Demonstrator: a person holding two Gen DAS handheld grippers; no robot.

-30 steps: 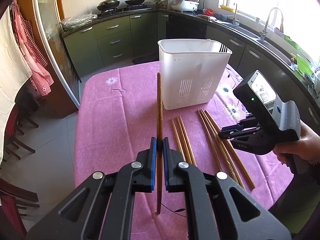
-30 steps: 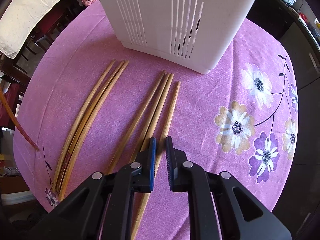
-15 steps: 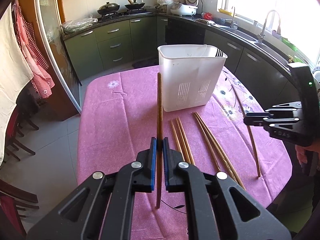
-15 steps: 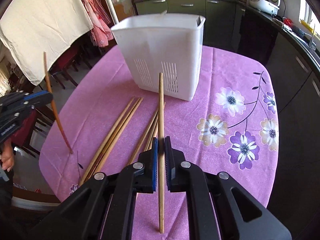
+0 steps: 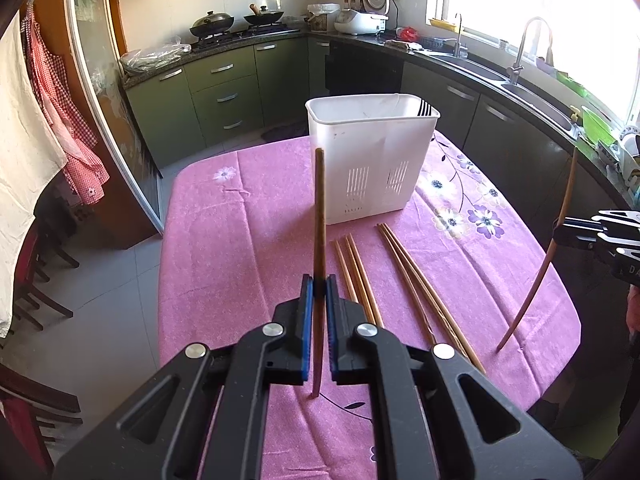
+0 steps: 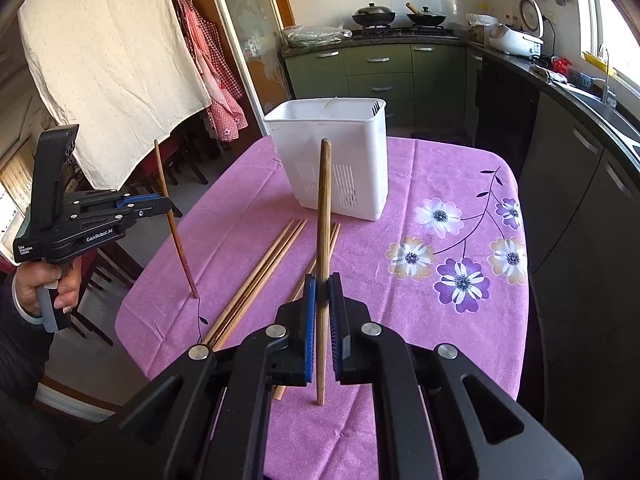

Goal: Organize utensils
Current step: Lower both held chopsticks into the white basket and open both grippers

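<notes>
My left gripper [image 5: 319, 286] is shut on a dark wooden chopstick [image 5: 319, 216] that stands upright above the pink tablecloth; the same gripper [image 6: 167, 205] and stick [image 6: 176, 236] show at the left of the right wrist view. My right gripper [image 6: 323, 285] is shut on a lighter chopstick [image 6: 323, 208], held upright too, and appears at the right edge as gripper [image 5: 558, 228] with stick [image 5: 560, 224]. The white slotted utensil holder [image 5: 372, 160] stands on the table beyond both. Several loose chopsticks [image 5: 400, 272] lie flat in front of it.
The table with its pink flowered cloth [image 5: 240, 240] ends close to dark chairs [image 5: 36, 292] on the left. Green kitchen cabinets [image 5: 224, 92], a stove with pans and a sink counter [image 5: 500, 76] ring the room. A hand [image 6: 56, 284] grips the left tool.
My right gripper closed on a chopstick from the table and lifted it upright, up and back from the holder. The left gripper kept still with its stick.
</notes>
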